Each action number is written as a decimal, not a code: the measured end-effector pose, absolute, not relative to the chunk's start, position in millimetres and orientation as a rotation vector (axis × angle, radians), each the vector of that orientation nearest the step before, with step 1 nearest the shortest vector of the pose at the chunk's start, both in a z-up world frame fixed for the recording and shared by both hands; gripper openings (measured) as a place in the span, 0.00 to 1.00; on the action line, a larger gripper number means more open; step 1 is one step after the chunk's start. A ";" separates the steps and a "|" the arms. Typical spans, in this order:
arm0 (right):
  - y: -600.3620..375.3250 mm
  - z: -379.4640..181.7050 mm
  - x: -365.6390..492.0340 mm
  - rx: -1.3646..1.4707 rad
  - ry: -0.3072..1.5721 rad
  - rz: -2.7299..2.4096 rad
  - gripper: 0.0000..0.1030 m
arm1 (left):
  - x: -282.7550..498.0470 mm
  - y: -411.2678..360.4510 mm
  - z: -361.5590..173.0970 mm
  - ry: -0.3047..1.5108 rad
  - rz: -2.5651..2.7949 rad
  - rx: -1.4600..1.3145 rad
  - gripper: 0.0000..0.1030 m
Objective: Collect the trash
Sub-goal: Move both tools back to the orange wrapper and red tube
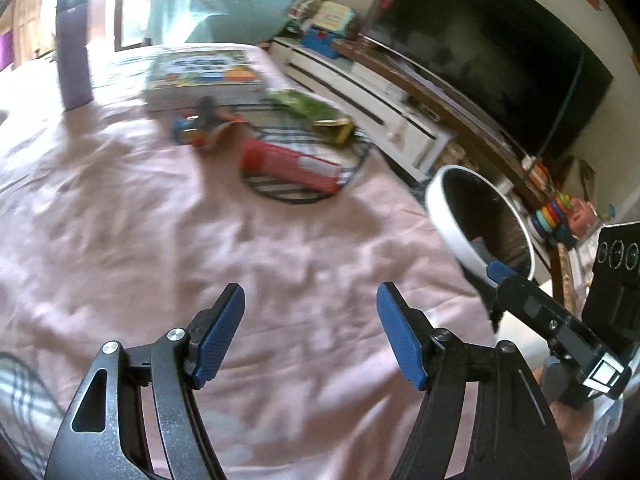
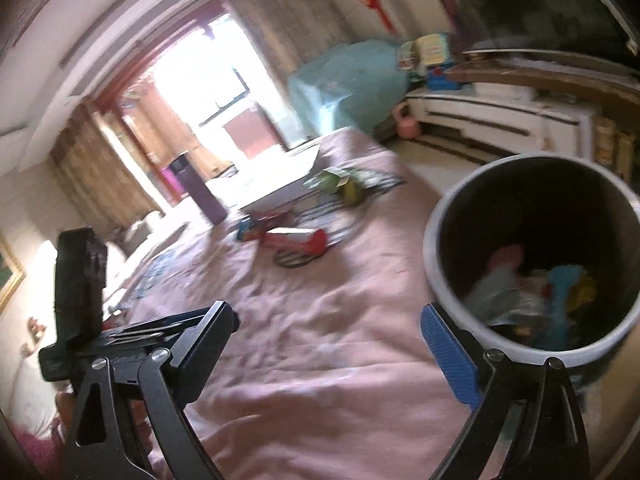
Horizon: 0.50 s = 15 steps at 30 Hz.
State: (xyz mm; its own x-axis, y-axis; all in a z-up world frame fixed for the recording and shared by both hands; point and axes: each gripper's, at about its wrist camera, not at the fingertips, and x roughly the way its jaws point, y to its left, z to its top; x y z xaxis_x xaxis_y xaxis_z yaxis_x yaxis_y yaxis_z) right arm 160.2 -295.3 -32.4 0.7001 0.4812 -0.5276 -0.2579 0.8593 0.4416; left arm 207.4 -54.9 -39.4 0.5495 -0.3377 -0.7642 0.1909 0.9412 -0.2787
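Observation:
A white trash bin with a dark inside stands at the table's right edge, with crumpled trash in it; it also shows in the left wrist view. On the pink tablecloth lie a red wrapper, a small colourful wrapper and a green packet. My left gripper is open and empty above the cloth. My right gripper is open and empty, its right finger beside the bin's rim; it shows near the bin in the left wrist view.
A purple bottle and a stack of picture books stand at the far side. A striped round mat lies under the wrappers. A white TV cabinet and a television lie to the right.

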 end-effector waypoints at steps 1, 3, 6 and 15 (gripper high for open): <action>-287.7 -33.8 160.8 0.340 0.686 0.435 0.93 | 204.9 -46.7 -40.1 0.935 -0.297 -0.180 0.69; -277.7 -36.1 161.9 0.334 0.692 0.450 0.93 | 201.9 -34.2 -41.4 0.925 -0.276 -0.190 0.70; -263.0 -41.8 165.0 0.337 0.721 0.469 0.93 | 193.9 -17.5 -41.5 0.902 -0.228 -0.176 0.70; -222.7 -49.9 170.0 0.244 0.776 0.484 0.93 | 182.5 17.5 -43.2 0.865 -0.125 -0.151 0.72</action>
State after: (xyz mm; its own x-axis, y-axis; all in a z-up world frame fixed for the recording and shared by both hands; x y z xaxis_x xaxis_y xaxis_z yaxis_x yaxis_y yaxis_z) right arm 170.0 -222.7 -49.9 0.6118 0.5031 -0.6104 -0.3271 0.8635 0.3839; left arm 182.5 17.5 -43.2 0.6424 -0.1701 -0.7472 0.0480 0.9821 -0.1823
